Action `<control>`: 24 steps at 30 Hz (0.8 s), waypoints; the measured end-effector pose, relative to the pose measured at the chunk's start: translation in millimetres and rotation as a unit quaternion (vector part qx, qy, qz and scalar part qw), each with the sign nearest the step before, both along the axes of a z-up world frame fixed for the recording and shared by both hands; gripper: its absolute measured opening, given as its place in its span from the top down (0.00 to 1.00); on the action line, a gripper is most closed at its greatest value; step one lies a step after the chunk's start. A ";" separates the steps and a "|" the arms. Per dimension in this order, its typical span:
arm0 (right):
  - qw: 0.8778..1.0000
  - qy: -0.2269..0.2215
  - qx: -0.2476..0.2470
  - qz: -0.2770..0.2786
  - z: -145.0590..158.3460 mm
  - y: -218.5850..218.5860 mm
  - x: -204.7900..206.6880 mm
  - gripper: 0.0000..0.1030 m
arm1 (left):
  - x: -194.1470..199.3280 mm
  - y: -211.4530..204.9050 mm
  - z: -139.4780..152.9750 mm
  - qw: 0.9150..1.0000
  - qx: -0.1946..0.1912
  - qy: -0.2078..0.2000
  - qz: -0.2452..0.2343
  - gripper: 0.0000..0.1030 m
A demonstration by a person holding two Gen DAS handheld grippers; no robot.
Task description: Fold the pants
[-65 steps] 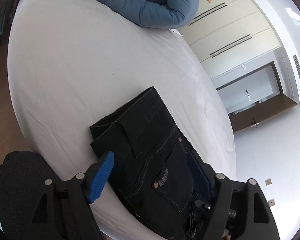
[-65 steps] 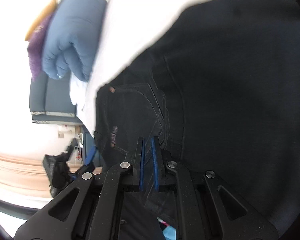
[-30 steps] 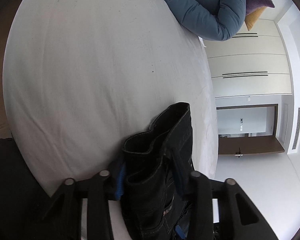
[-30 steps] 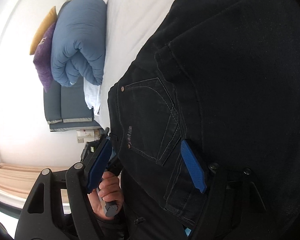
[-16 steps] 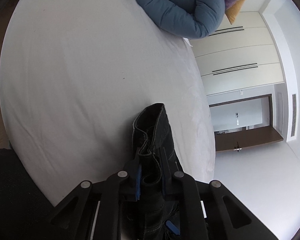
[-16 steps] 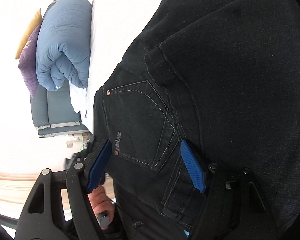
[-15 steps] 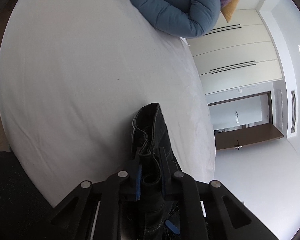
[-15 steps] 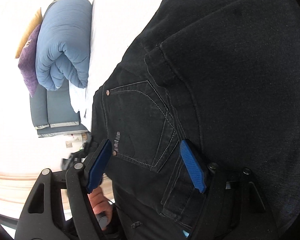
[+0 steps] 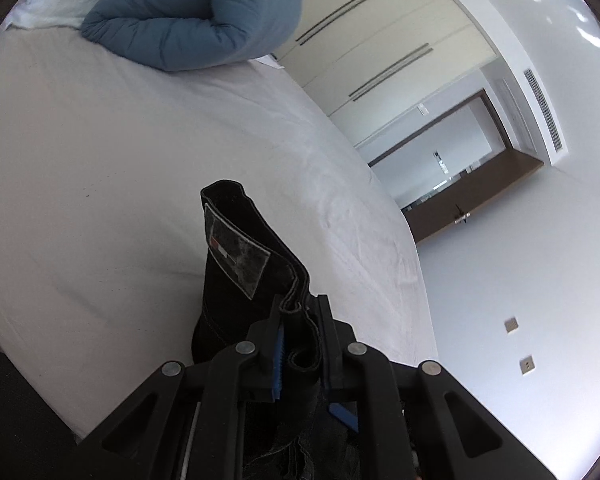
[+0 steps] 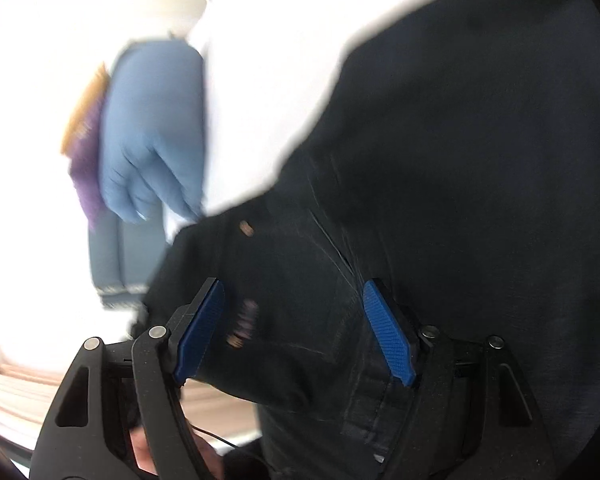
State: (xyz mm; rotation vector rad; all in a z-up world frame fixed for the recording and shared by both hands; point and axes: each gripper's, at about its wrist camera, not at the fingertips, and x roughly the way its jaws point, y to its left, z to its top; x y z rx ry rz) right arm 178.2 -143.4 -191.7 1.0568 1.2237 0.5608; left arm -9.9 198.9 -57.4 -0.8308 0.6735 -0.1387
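The left gripper point(image 9: 300, 316) is clamped on a bunched edge of the black pants point(image 9: 236, 264), lifting it above the white bed point(image 9: 100, 152). A grey label point(image 9: 236, 248) sewn at the waistband faces the camera; it bears a small red, white and dark flag mark, with no lettering legible. The right gripper point(image 10: 296, 332) stands wide apart, its blue pads point(image 10: 388, 336) either side of a back pocket, gripping nothing. The pocket's small patch is too blurred to read. A blue duvet point(image 9: 196, 20) lies at the bed's far end.
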 end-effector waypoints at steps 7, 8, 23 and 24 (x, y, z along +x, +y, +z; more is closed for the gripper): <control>0.997 -0.041 0.067 0.003 29.4 -46.8 9.8 0.31 | 8.2 -109.4 26.9 0.987 0.102 -0.027 -0.121 0.87; 0.996 -0.047 0.073 0.002 32.4 -53.2 9.7 0.31 | 5.5 -126.9 27.0 0.983 0.115 -0.030 -0.141 0.93; 0.997 -0.054 0.060 0.000 26.8 -111.2 2.3 0.30 | -23.5 -211.6 9.7 0.936 0.263 -0.037 -0.229 0.52; 0.997 -0.053 0.061 0.001 25.0 -111.8 2.7 0.30 | -25.8 -203.2 12.4 0.932 0.293 -0.040 -0.210 0.24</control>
